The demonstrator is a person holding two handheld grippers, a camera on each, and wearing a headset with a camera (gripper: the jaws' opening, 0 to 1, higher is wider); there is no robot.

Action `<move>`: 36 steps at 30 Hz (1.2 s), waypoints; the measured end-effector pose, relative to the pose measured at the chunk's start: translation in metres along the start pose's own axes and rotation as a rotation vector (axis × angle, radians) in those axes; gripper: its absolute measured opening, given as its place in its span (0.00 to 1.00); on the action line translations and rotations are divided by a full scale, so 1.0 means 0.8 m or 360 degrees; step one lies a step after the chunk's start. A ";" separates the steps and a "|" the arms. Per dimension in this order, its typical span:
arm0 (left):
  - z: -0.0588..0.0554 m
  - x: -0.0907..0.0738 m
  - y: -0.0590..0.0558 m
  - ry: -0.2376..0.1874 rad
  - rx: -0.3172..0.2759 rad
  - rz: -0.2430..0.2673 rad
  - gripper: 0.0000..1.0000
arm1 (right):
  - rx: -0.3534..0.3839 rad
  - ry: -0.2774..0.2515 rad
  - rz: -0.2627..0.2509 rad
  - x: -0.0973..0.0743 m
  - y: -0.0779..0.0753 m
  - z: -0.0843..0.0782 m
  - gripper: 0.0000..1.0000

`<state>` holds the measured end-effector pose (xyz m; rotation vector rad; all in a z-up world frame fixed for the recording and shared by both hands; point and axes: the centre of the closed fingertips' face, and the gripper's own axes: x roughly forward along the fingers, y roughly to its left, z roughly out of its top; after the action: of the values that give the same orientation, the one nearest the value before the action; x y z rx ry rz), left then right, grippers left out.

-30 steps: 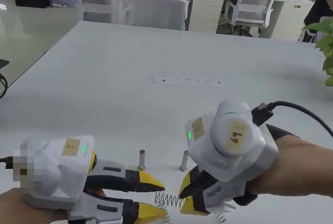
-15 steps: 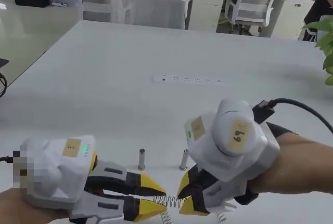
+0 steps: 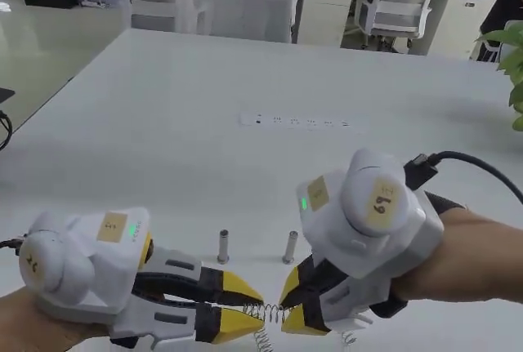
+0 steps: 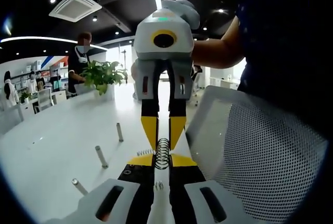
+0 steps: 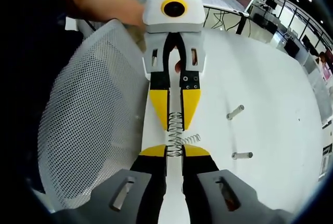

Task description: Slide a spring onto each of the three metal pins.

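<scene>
Here, low in the head view, two hand-held tools meet tip to tip over the white counter (image 3: 163, 123). The left tool (image 3: 249, 307), white-bodied with yellow-tipped black jaws, comes in from the lower left. The right tool (image 3: 288, 313), of the same make, comes in from the lower right. Between them stretches a thin coiled steel spring (image 3: 268, 313), raised off the counter.

The left tool's jaws are pressed together on one end of that spring, and the right tool's jaws pinch the other end. In the right gripper view the coil runs straight up the middle of the frame, from that tool's own tips to the left tool's tips above them.

A second loose steel spring (image 5: 193, 139) lies on the counter just right of the held one in that view. Three short silver metal pins (image 4: 101, 156) stand in a slanting row at lower left of the left gripper view, well apart from both tools. Two of them stand upright just above the tools in the head view.

A white mesh-backed chair (image 5: 88, 115) takes up the left of the right gripper view. A white power strip (image 3: 294, 123) lies at the centre of the head view, and a green potted plant (image 3: 511, 66) leans in at its right edge.
</scene>
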<state>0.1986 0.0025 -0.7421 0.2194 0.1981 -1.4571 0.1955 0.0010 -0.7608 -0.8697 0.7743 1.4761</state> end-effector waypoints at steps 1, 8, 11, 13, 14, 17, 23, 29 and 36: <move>0.000 0.000 0.000 0.0001 0.0000 -0.0001 0.02 | 0.0006 -0.0001 0.0003 0.001 0.000 0.000 0.08; 0.004 -0.001 0.002 -0.0013 0.0006 -0.0005 0.02 | 0.0025 -0.0024 0.0013 0.005 0.000 0.001 0.08; 0.008 -0.001 0.003 -0.0035 -0.0003 -0.0006 0.02 | 0.0024 -0.0021 0.0013 0.007 0.000 0.000 0.09; 0.008 0.000 0.003 -0.0035 0.0004 -0.0008 0.02 | 0.0030 -0.0024 0.0017 0.009 0.000 -0.001 0.09; 0.008 0.000 0.003 -0.0034 0.0005 -0.0008 0.02 | 0.0040 -0.0026 0.0020 0.009 0.000 -0.002 0.09; 0.007 0.000 0.003 -0.0037 0.0004 -0.0006 0.02 | 0.0044 -0.0036 0.0021 0.010 0.000 -0.002 0.09; 0.008 -0.001 0.003 -0.0045 0.0009 -0.0004 0.02 | 0.0064 -0.0047 0.0023 0.013 0.001 -0.003 0.08; 0.009 -0.002 0.006 -0.0057 -0.0002 0.0009 0.03 | 0.0091 -0.0054 0.0007 0.006 -0.003 0.000 0.08; 0.010 -0.003 0.007 -0.0065 -0.0004 0.0009 0.03 | 0.0116 -0.0077 -0.0011 -0.004 -0.004 0.007 0.07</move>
<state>0.2036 0.0029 -0.7335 0.1880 0.1659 -1.4547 0.1982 0.0041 -0.7553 -0.7783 0.7836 1.4487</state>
